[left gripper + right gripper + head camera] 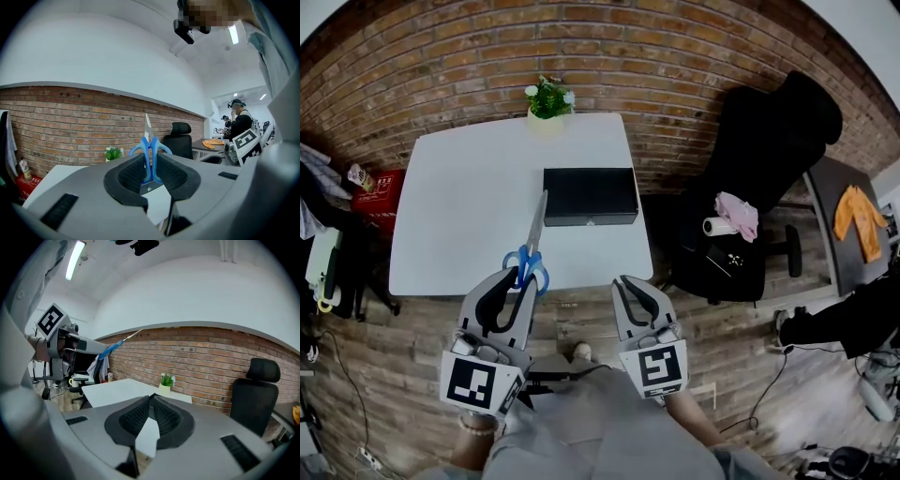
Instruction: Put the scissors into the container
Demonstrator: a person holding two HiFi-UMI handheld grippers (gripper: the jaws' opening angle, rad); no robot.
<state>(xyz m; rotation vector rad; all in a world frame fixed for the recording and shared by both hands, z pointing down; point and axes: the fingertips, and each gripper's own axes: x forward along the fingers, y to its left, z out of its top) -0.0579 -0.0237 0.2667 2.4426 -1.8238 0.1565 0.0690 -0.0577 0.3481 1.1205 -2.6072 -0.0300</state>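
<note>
The scissors (536, 225) are pinched by their blue handles between the fingers (125, 176) of the left gripper (517, 278), with the blades reaching out over the counter's (459, 216) near edge. The fingers (133, 420) of the right gripper (626, 281) are pressed together, empty. The container (590, 195) is set by the counter's right edge. With only the handles held, the long blades could be swung aside or snagged on the container's rim. Open room is left across the counter's left half; a chair (759, 178) crowds the right side.
</note>
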